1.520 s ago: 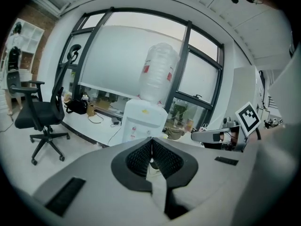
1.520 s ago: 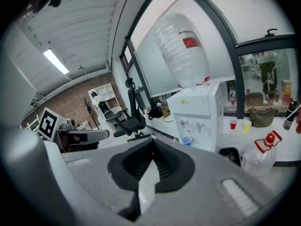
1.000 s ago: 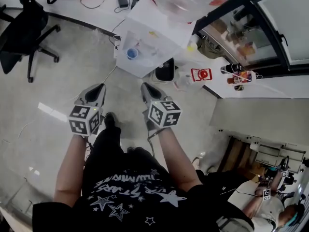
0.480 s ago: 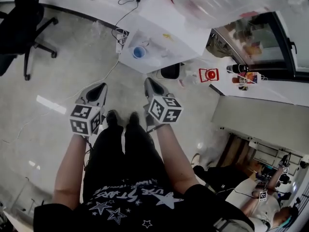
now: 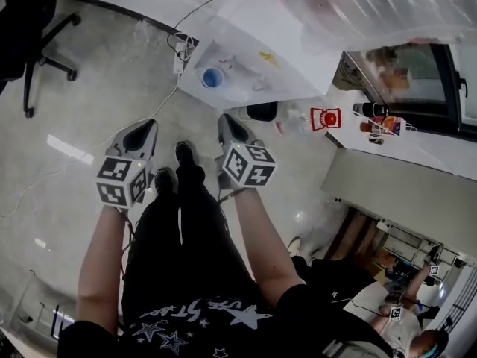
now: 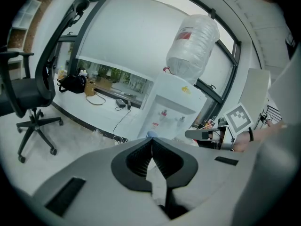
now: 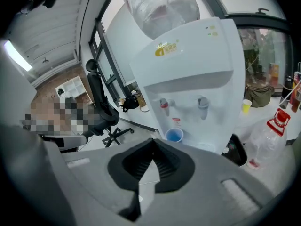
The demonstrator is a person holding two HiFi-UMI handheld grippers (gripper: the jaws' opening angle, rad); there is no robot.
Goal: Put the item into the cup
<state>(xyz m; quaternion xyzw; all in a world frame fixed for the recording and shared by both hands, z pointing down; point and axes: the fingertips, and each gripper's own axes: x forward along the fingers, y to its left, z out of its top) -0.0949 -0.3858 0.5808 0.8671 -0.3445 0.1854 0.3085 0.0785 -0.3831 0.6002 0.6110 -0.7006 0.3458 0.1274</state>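
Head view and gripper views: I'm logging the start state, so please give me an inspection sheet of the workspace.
Surface: grey floor; no table in view.
Job's things: blue cup upright in the dispenser bay; item, nothing seen.
Clutter: black bin and clear bottle beside the dispenser.
Grippers: left gripper and right gripper, fingers together, empty.
Cables: one cable on the floor.
Surroundings: office chair; seated person.
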